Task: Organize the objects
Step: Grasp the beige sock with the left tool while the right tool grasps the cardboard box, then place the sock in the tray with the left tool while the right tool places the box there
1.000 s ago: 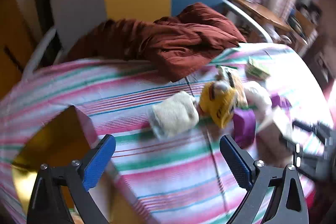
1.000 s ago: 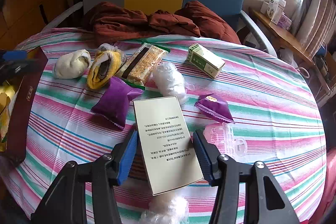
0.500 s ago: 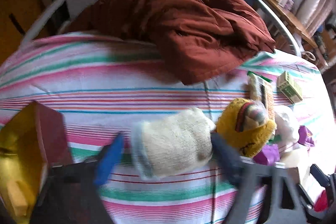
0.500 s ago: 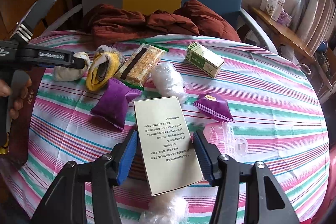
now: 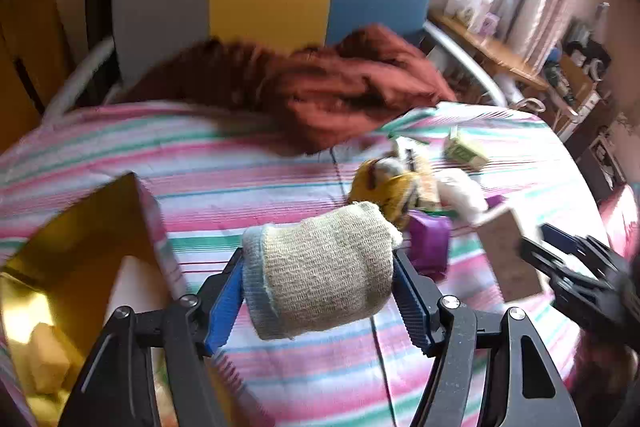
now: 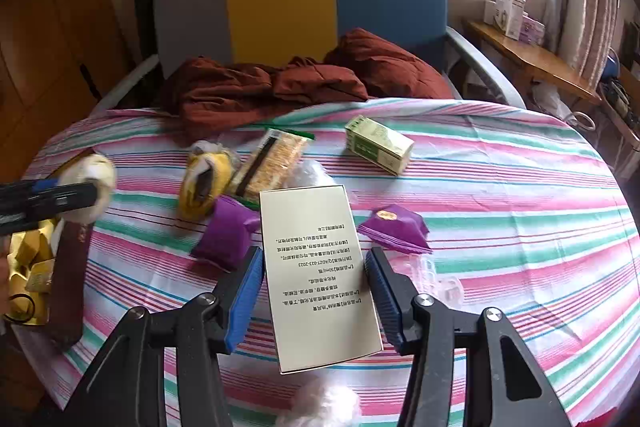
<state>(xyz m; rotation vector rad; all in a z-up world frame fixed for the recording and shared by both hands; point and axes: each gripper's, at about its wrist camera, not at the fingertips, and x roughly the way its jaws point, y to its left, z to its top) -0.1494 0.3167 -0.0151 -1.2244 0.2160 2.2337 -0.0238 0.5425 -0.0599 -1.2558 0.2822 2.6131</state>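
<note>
The left tool [image 5: 320, 297] is clenched on a beige rolled sock [image 5: 320, 271], lifted clear of the striped bench [image 6: 500, 187] and just beside the open gold-lined box [image 5: 72, 251]. The right tool [image 6: 316, 291] grips a cream printed carton [image 6: 316, 267] between its blue pads, tilted above the bench. Beyond the carton lie a purple packet [image 6: 224, 239] to its left and a second purple packet [image 6: 396, 227] to its right. Farther from the carton sit a yellow rolled sock [image 6: 204, 183], a wrapped cracker bar [image 6: 272, 163] and a green-and-white small box [image 6: 378, 145]. A rust-red jacket [image 6: 280, 87] is heaped at the bench's far edge.
</note>
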